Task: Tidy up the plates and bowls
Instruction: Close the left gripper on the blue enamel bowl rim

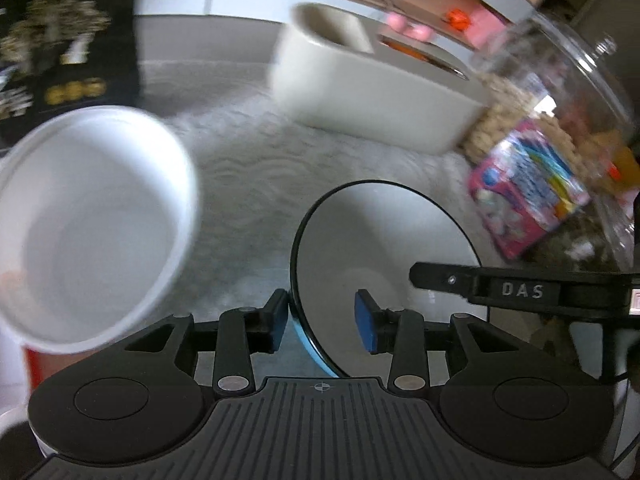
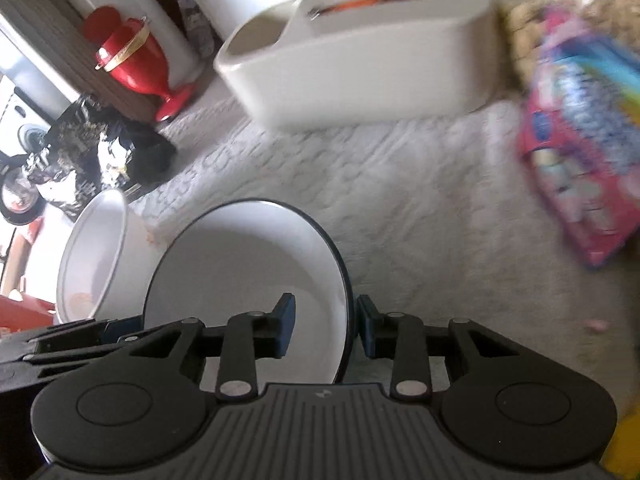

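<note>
A white bowl with a dark rim and blue outside (image 1: 384, 248) (image 2: 248, 264) is held tilted above a white quilted cloth. My left gripper (image 1: 322, 322) straddles its left rim, one pad outside and one inside, with a visible gap. My right gripper (image 2: 324, 330) straddles its right rim the same way, its pads close to the wall. A plain white bowl (image 1: 88, 224) (image 2: 92, 264) is to the left, tilted, with an orange smear inside. The right gripper's black finger (image 1: 520, 288) shows in the left wrist view.
A cream oblong holder (image 1: 368, 88) (image 2: 360, 64) stands at the back. A pink snack bag (image 1: 528, 192) (image 2: 584, 160) and a clear jar (image 1: 568, 92) are at the right. A black patterned bag (image 1: 60, 52) (image 2: 96, 156) and a red urn (image 2: 132, 56) are at the left.
</note>
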`<move>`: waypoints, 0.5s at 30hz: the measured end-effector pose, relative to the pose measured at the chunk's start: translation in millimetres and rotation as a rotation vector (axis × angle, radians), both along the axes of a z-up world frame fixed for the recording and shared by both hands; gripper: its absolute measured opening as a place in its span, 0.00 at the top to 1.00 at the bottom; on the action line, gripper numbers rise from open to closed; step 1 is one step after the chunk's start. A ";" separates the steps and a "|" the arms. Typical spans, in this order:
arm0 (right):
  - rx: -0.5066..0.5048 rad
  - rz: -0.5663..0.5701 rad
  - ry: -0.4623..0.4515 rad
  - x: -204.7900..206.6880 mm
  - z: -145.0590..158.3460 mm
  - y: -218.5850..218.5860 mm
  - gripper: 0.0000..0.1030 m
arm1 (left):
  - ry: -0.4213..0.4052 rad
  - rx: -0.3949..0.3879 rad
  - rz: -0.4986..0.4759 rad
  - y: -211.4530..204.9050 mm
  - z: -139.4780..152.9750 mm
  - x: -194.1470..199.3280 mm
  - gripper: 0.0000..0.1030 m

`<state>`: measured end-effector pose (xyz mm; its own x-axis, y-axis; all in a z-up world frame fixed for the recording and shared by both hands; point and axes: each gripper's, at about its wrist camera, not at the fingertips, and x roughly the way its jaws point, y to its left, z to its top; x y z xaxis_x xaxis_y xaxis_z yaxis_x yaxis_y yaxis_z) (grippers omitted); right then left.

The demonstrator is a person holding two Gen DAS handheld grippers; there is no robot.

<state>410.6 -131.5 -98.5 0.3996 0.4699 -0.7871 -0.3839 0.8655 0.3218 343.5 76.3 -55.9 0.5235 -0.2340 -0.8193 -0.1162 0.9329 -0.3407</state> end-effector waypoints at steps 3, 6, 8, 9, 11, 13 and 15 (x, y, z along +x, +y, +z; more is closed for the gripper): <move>0.008 -0.007 -0.008 0.2 2.8 -20.1 0.68 | -0.005 0.009 -0.034 -11.0 -1.1 11.7 0.61; 0.039 -0.010 0.038 7.3 -2.7 -27.0 0.68 | 0.015 0.050 -0.060 -20.1 -7.9 24.6 0.61; 0.044 -0.009 0.069 10.9 -9.4 -24.8 0.67 | 0.045 0.054 -0.071 -24.2 -17.7 33.0 0.60; 0.045 -0.011 0.082 13.1 -13.2 -22.9 0.67 | 0.058 0.051 -0.075 -25.2 -21.9 36.2 0.60; 0.052 -0.015 0.113 17.7 -21.2 -19.2 0.67 | 0.083 0.034 -0.079 -26.1 -30.2 43.0 0.60; 0.060 -0.013 0.141 20.7 -27.9 -17.6 0.67 | 0.096 0.028 -0.081 -26.8 -35.3 47.5 0.61; 0.069 -0.013 0.157 23.1 -32.2 -16.8 0.66 | 0.098 0.049 -0.088 -30.4 -37.7 49.7 0.60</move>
<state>433.7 -148.3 -130.7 0.2810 0.5204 -0.8064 -0.3132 0.8440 0.4355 393.3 45.8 -93.6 0.4193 -0.2338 -0.8772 -0.0635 0.9563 -0.2853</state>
